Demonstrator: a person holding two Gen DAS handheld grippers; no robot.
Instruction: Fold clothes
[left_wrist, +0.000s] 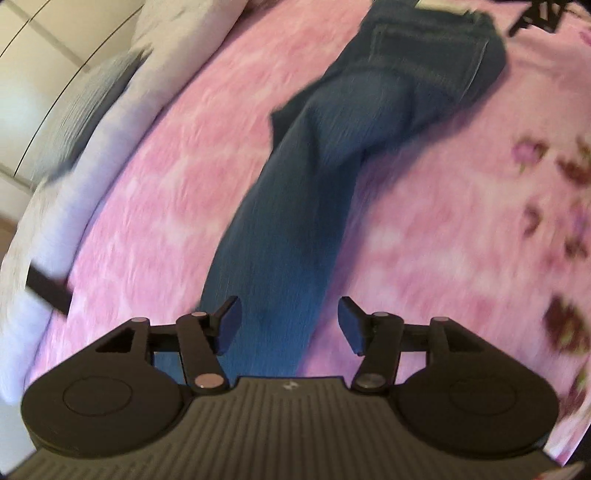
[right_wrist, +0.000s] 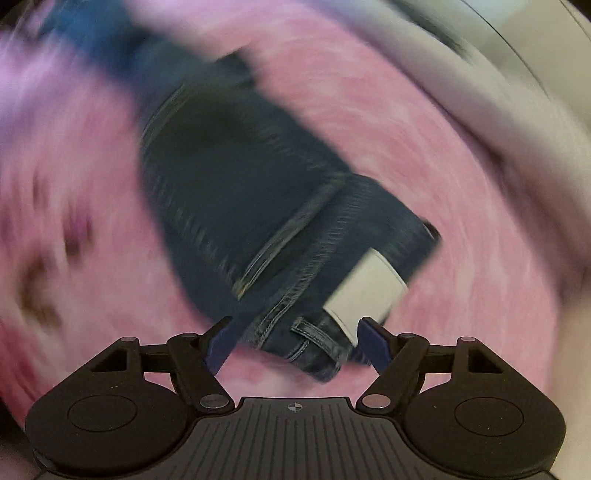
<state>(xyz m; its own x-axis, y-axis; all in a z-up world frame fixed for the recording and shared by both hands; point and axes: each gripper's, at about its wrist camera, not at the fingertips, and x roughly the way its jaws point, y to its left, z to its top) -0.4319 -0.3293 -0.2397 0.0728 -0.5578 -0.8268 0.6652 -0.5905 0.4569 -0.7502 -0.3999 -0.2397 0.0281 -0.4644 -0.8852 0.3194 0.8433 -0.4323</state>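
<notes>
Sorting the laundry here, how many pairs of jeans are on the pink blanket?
1. The jeans lie lengthwise across the pink blanket, legs toward the left gripper, waistband by the right gripper. More may lie outside view.

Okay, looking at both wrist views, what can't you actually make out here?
- Jeans hems: left wrist view, hidden behind the left gripper.
- White waistband label: right wrist view, motion blur makes any text unreadable.
- Flower print on the pink blanket: right wrist view, smeared by blur.
</notes>
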